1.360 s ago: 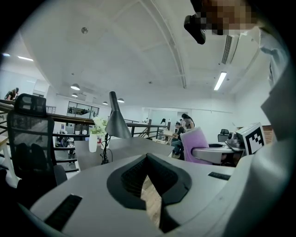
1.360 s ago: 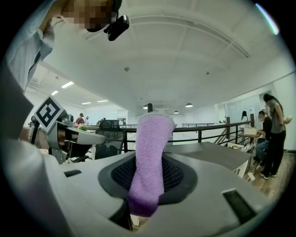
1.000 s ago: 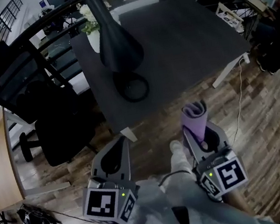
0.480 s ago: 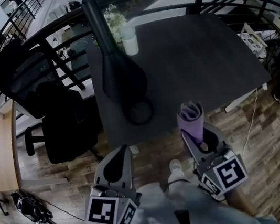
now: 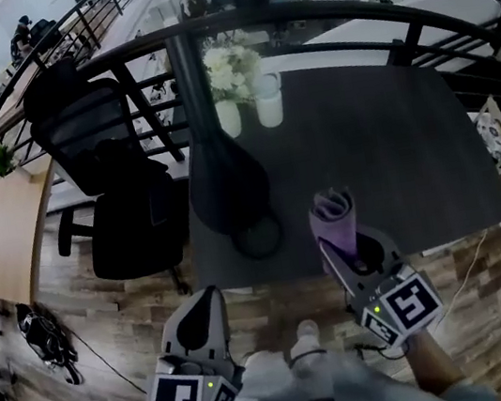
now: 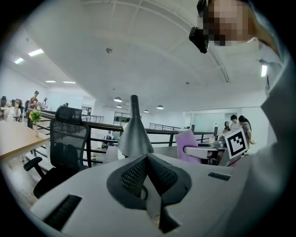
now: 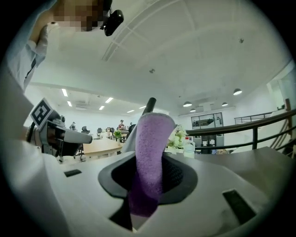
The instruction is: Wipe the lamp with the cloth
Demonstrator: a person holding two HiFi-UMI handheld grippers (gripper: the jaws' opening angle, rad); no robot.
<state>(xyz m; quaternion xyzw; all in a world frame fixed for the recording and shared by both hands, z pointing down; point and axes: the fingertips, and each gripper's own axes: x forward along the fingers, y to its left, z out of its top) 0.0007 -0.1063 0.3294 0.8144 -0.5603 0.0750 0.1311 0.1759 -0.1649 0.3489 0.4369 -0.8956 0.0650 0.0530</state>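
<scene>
A tall dark lamp [image 5: 226, 182] with a cone-shaped body and ring base [image 5: 257, 237] stands near the front left of the dark table [image 5: 385, 153]. It also shows as a grey cone [image 6: 134, 134] in the left gripper view. My right gripper [image 5: 339, 227] is shut on a folded purple cloth [image 5: 333, 216], held upright just right of the lamp base; the cloth [image 7: 150, 157] fills the jaws in the right gripper view. My left gripper [image 5: 202, 308] hangs below the table's front edge, shut with nothing in it.
A white vase of flowers [image 5: 228, 75] and a pale cup [image 5: 269, 104] stand at the table's back. A black office chair [image 5: 119, 183] sits left of the table, a wooden desk [image 5: 3, 227] farther left. Black railings [image 5: 314, 13] curve behind.
The head view has tilted up, so the table and lamp sit lower and nearer in frame. Both grippers keep their hold and pose, now closer to the lamp base.
</scene>
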